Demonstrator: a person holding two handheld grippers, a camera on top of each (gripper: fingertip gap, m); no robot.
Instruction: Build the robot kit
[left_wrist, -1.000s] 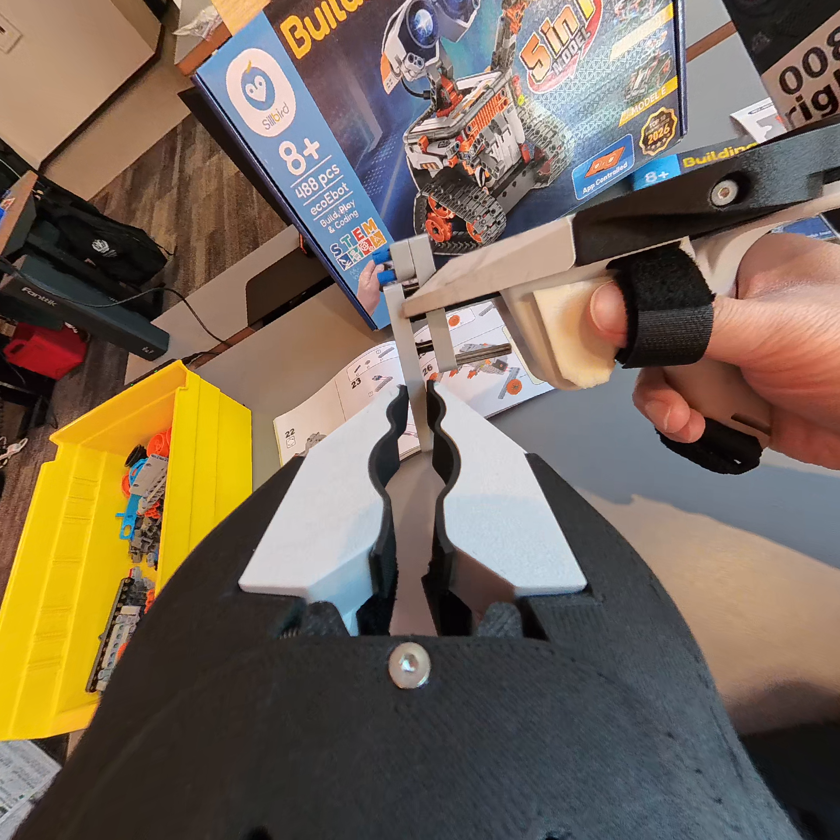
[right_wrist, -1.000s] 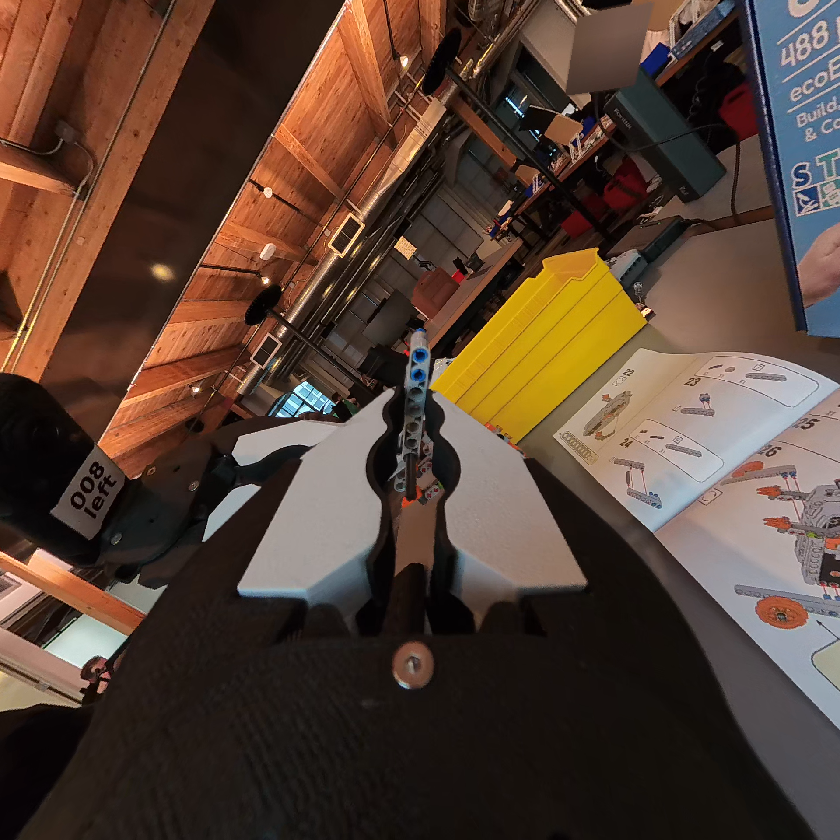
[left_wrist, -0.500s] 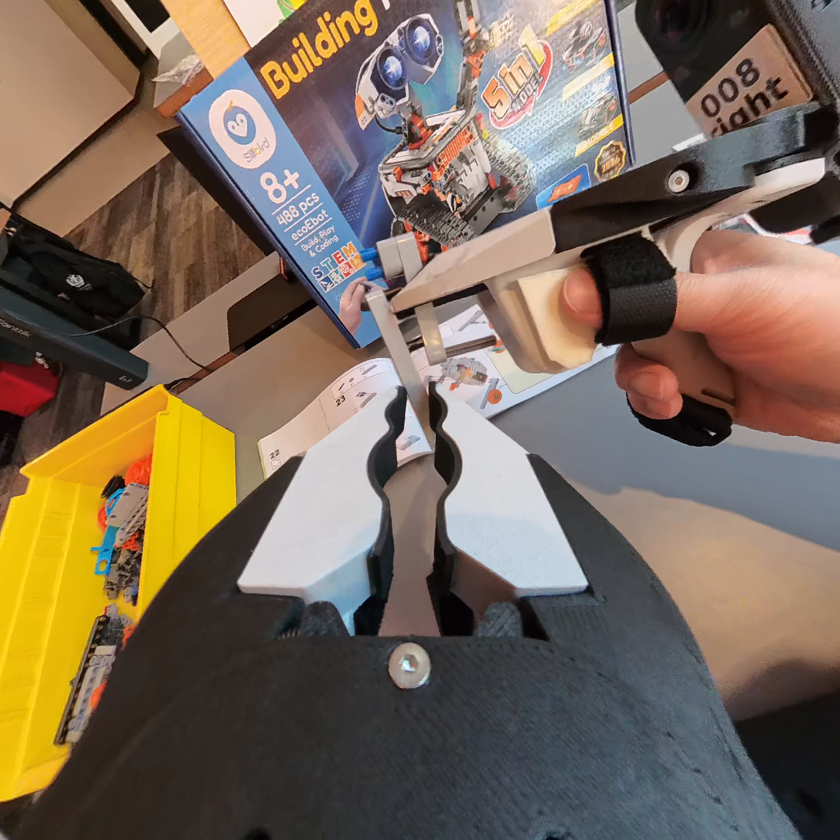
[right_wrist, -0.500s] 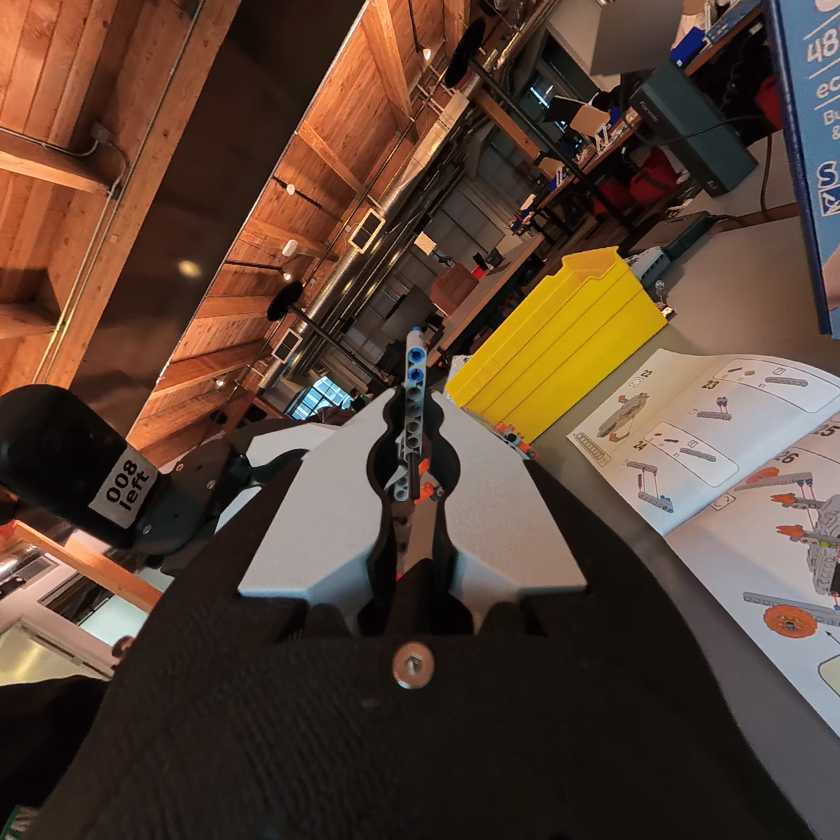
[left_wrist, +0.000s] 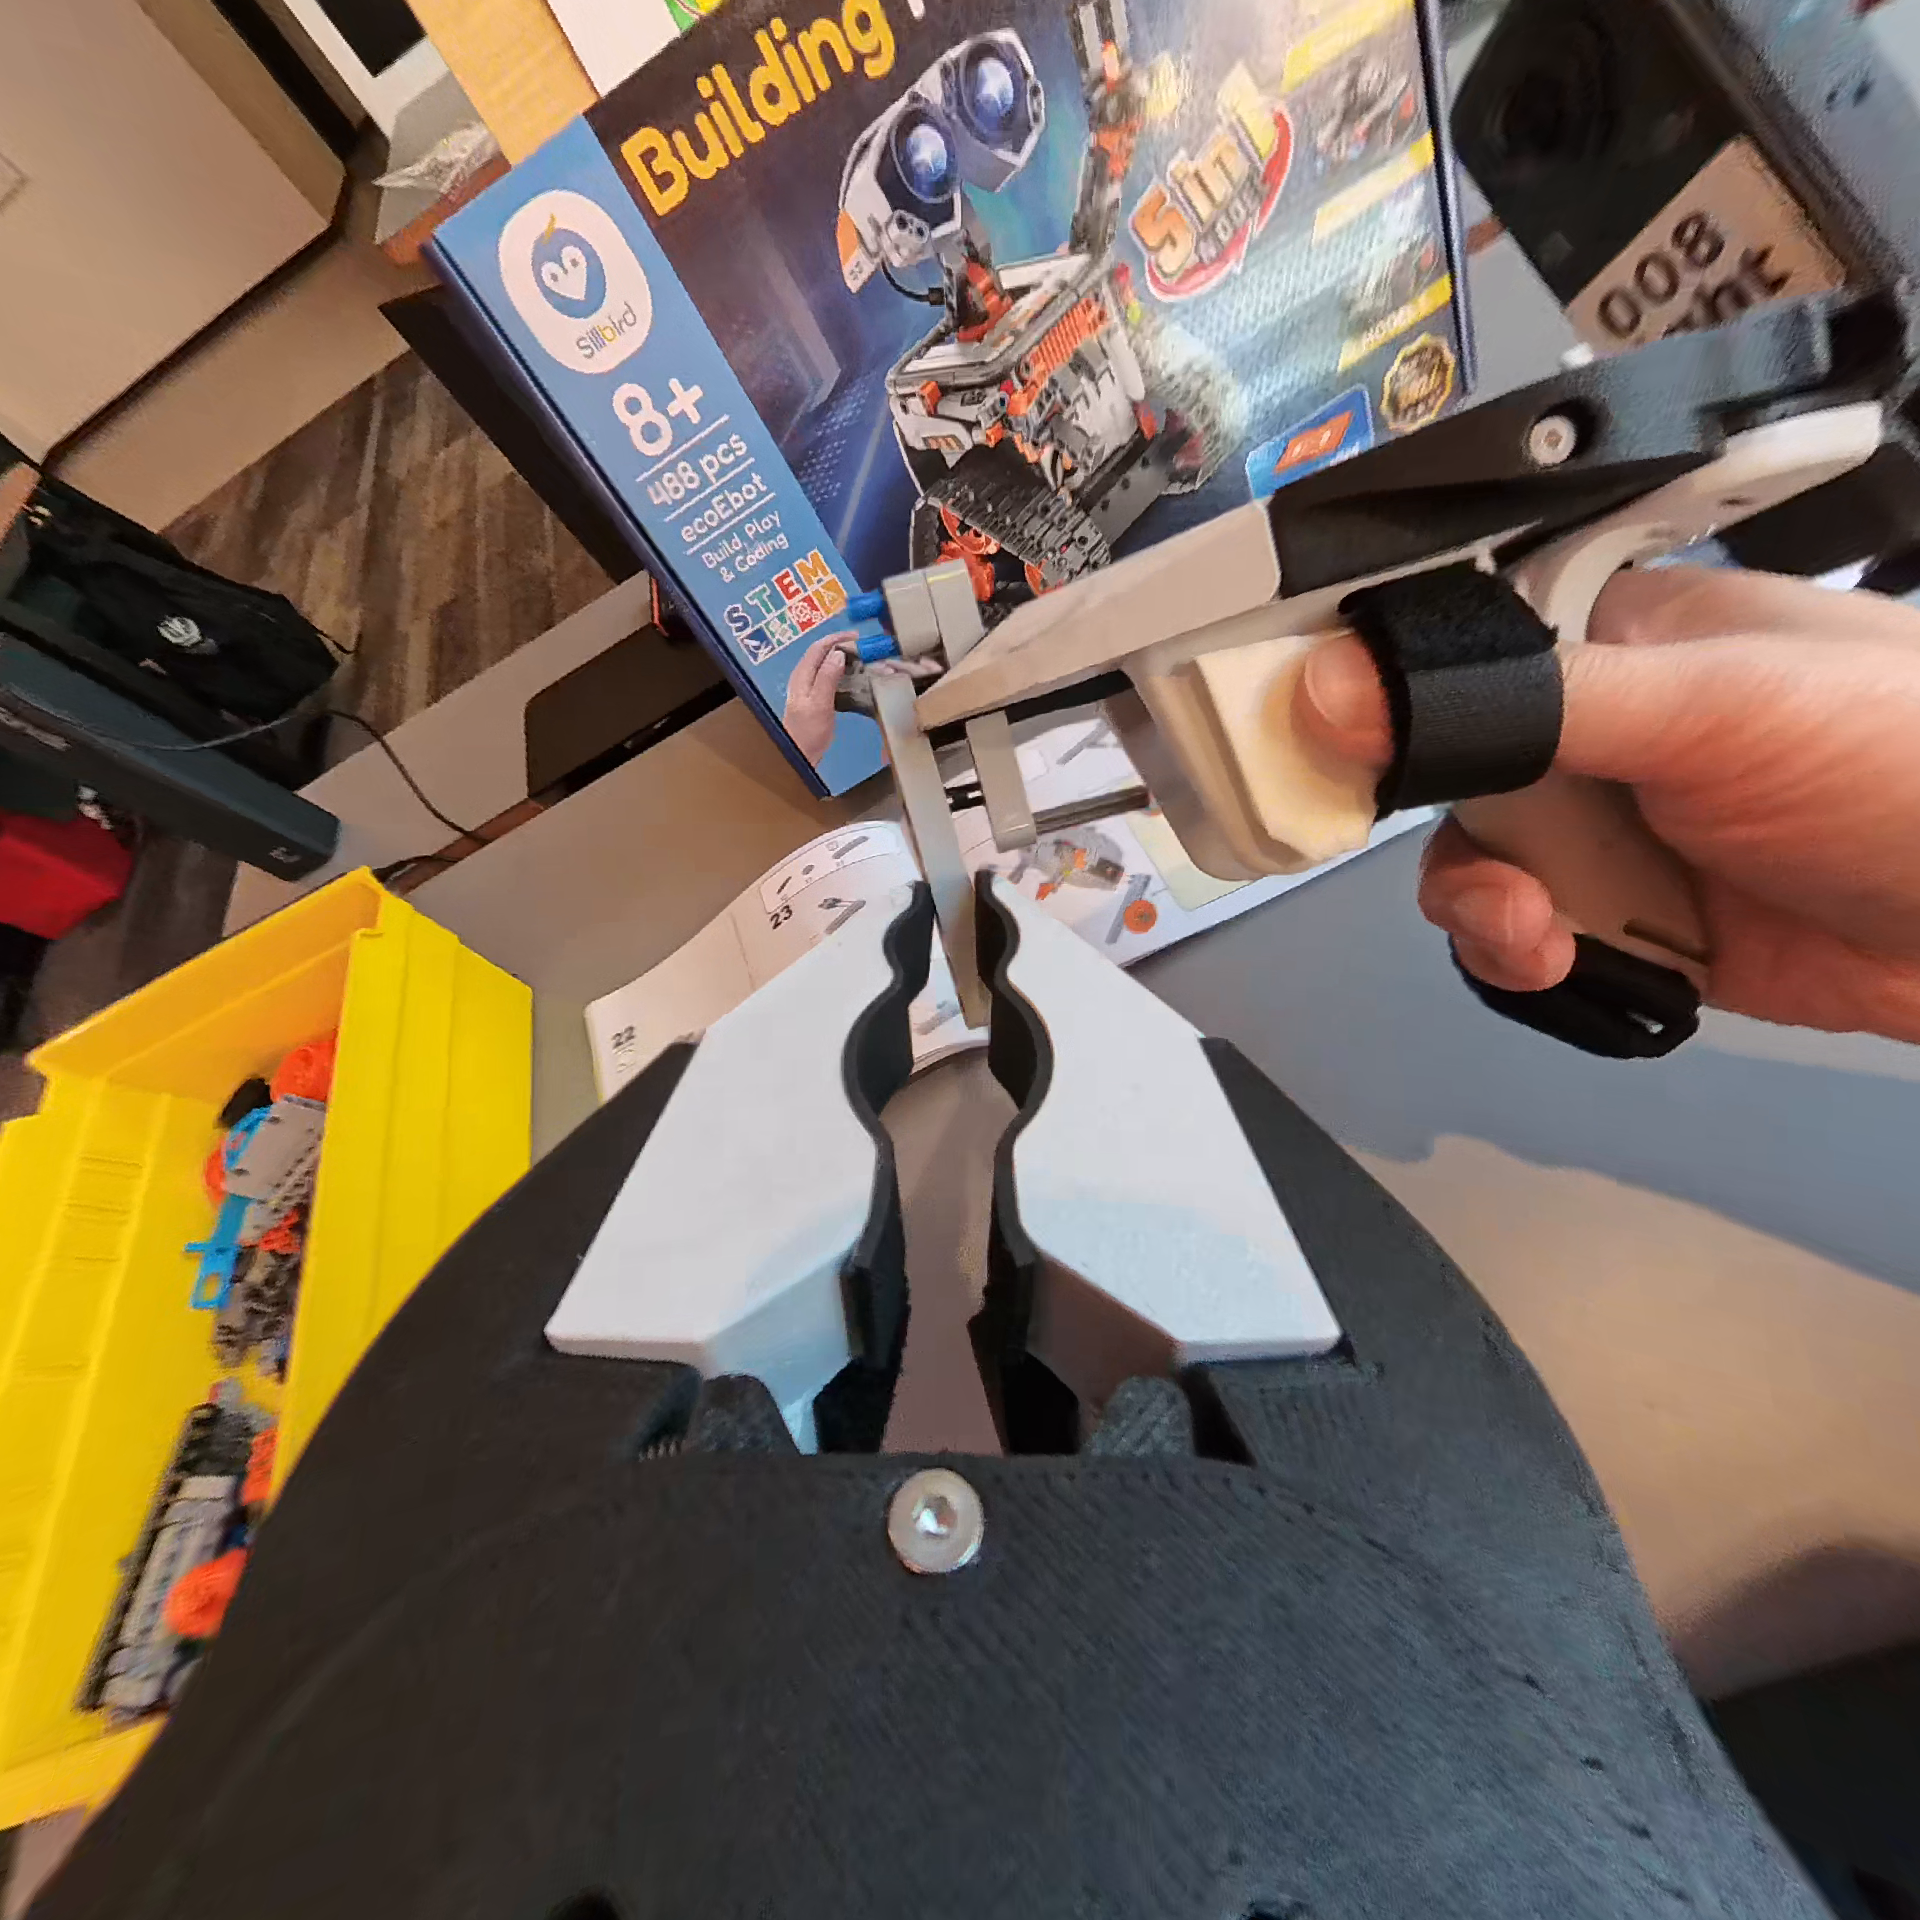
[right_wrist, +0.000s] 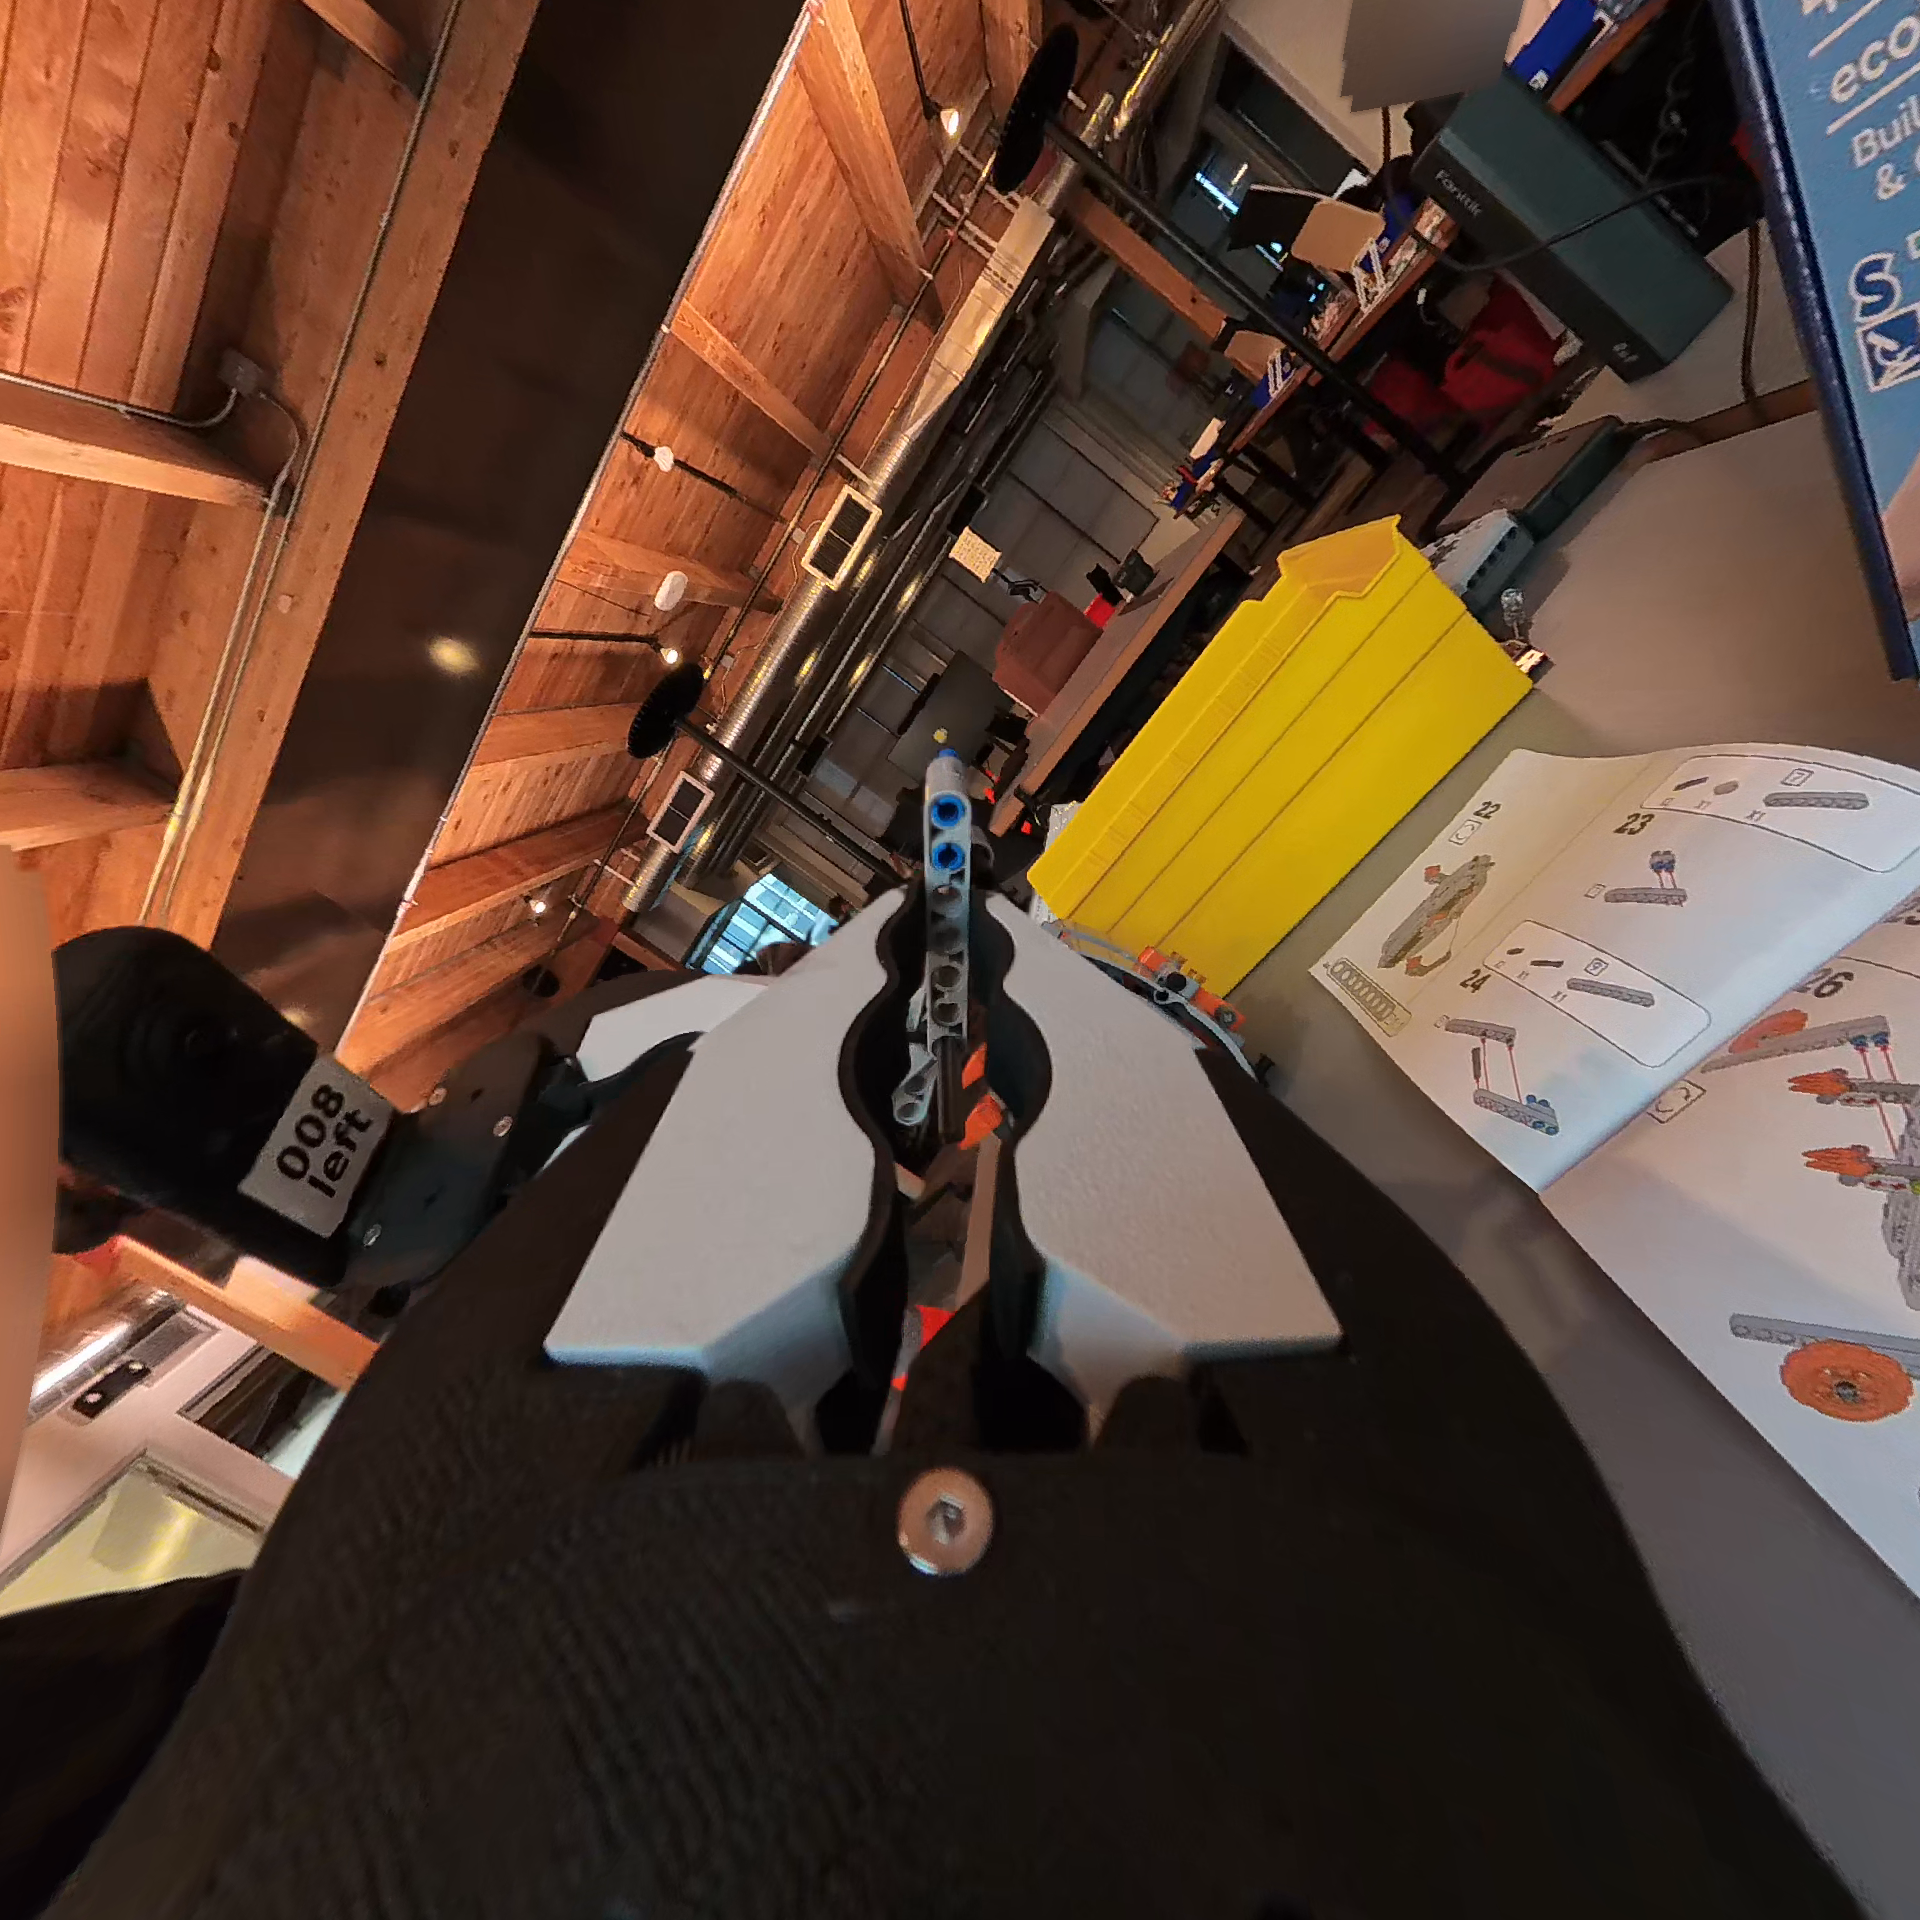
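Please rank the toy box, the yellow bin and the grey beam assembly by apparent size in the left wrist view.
1. Toy box, partly cropped.
2. Yellow bin, also cropped, so the top two are unsure.
3. Grey beam assembly, smallest.

Yellow bin (left_wrist: 416, 1039), toy box (left_wrist: 935, 312), instruction booklet (right_wrist: 1662, 987)

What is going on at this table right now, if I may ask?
A person holds a gripper in each hand. The right gripper is shut on a grey brick assembly with blue pins; the left gripper pinches its lower beam. A yellow bin of parts, an instruction booklet and the kit box sit nearby.
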